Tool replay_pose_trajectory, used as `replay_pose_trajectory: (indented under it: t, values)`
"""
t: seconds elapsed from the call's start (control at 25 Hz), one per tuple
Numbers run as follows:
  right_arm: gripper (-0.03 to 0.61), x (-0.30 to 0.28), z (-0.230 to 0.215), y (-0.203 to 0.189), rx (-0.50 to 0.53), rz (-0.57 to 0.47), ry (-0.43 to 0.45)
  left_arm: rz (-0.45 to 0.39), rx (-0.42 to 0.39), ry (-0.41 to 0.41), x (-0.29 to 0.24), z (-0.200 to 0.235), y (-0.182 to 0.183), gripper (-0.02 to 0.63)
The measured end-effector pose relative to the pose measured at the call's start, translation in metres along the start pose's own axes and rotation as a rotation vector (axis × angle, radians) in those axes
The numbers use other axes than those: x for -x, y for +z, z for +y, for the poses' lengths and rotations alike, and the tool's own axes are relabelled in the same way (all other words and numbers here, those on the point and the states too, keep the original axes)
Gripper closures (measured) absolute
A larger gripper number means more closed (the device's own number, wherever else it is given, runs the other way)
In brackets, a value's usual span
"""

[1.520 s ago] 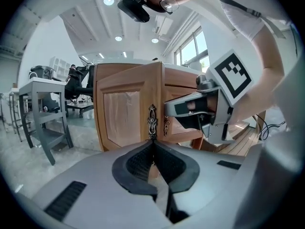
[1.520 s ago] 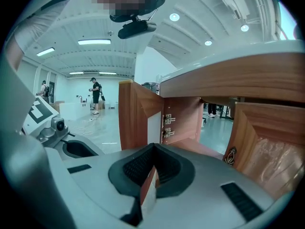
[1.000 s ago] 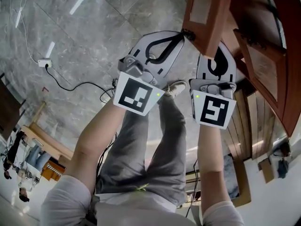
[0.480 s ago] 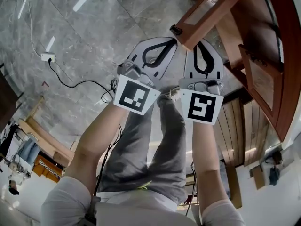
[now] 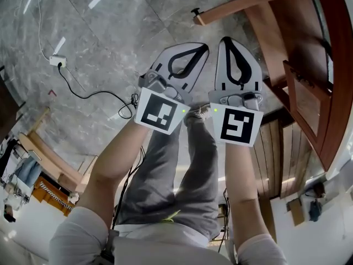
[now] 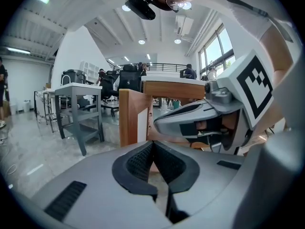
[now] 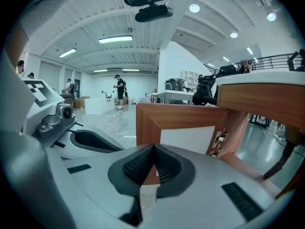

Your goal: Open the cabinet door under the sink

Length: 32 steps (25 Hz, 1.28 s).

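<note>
– Just beyond your tips, far and to the right, the cabinet door [image 5: 248, 4] stands wide open, and you're looking down on its top edge. Your left gripper [image 5: 203, 48] and right gripper [image 5: 225, 40] sit side by side, near it but not touching!

– And both are clenched on nothing. The pads press together on each, with only the door's wood showing past them. You hold no part of it.

– How will it handle for you? I'd call it a stiff framed panel, wood round a white inset [image 7: 188, 140]. It likely has some weight and no flex, and nothing about it looks fragile. It should simply swing on those hinges [image 7: 219, 138].

– So where do you grab? My pick is the small dark knob [image 5: 194, 11] at the free edge, farthest from the hinges for the best leverage. It's tiny, mind you, so it could slip out of a loose pinch. The free edge itself is your fallback.

– Orientation now. I read its long axis as upright. The top rail runs from the hinge side at the far right out to the knob end on the left, so the door points away from the cabinet, out over the grey floor [image 5: 110, 37].

– And the neighbour door [image 5: 306, 95] on your right? Closed or just ajar, I can't tell which.
</note>
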State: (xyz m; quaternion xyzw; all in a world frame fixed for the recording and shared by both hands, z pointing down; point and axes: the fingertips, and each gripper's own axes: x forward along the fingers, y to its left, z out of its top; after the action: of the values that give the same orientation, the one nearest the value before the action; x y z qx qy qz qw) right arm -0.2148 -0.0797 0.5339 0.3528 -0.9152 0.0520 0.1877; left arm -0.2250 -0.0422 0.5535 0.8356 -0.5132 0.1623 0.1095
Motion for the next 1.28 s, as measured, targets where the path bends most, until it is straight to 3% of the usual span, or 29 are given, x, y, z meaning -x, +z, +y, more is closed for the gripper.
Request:
replay_pose_trajectory:
  t: [0.64,0.84,1.28]
  values:
    - [0.548,0.027,-0.028,0.006,0.000,0.004,-0.028,-0.004,-0.016,-0.005,-0.012,-0.016,0.022,0.598]
    - [0.547,0.062,-0.063,0.017,-0.009,0.001,-0.094,-0.026,-0.040,-0.031,-0.022,-0.036,0.053,0.598]
    - [0.546,0.178,-0.137,0.036,-0.048,-0.009,-0.233,-0.112,-0.053,-0.148,-0.043,-0.123,0.138,0.598]
